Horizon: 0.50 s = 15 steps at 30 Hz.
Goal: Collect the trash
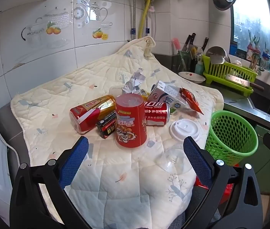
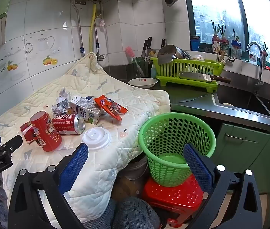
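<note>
On the quilted cloth [image 1: 104, 181], in the left wrist view, the left gripper [image 1: 136, 145] stands wide open and holds nothing; its blue pads [image 1: 73, 164] are on either side of the cloth, with a tall red can [image 1: 131, 120] standing upright just ahead between them. Behind this can lie a red-and-gold can [image 1: 91, 112], a small black box [image 1: 107, 124], a cola can [image 1: 157, 114], a milk carton [image 1: 166, 95], a red wrapper [image 1: 191, 99] and crumpled paper [image 1: 135, 82]. A white lid [image 1: 184, 129] lies near the right finger, and the green basket [image 1: 232, 135] stands beside the cloth's edge. In the right wrist view, the right gripper [image 2: 136, 148] is also wide open and empty; it touches nothing that I can see. The green basket [image 2: 175, 143] rests on a red stool [image 2: 173, 194], partly behind the right finger, and the white lid [image 2: 96, 138] lies just beyond the left finger.
</note>
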Tool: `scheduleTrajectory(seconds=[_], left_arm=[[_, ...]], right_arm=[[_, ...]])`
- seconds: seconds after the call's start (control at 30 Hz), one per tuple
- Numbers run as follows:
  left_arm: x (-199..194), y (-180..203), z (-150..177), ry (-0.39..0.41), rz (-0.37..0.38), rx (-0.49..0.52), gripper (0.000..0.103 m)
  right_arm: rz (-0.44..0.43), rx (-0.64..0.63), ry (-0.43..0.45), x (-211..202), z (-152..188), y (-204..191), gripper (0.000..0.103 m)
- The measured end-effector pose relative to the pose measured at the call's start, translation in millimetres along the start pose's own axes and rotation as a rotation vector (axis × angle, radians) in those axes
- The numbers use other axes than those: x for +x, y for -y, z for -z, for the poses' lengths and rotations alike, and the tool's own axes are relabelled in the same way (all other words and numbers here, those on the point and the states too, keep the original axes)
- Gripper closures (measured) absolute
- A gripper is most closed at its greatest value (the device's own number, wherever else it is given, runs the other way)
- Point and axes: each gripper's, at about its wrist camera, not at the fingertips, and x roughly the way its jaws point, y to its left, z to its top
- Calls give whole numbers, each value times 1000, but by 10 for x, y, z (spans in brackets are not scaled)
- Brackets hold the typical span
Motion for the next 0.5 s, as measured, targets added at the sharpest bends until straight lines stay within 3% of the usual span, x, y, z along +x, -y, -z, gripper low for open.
scheduleTrajectory(seconds=[0.5], left_arm=[[-36, 34, 4, 15, 11, 13, 5]], right_arm=[[-2, 5, 5, -5, 12, 13, 6]])
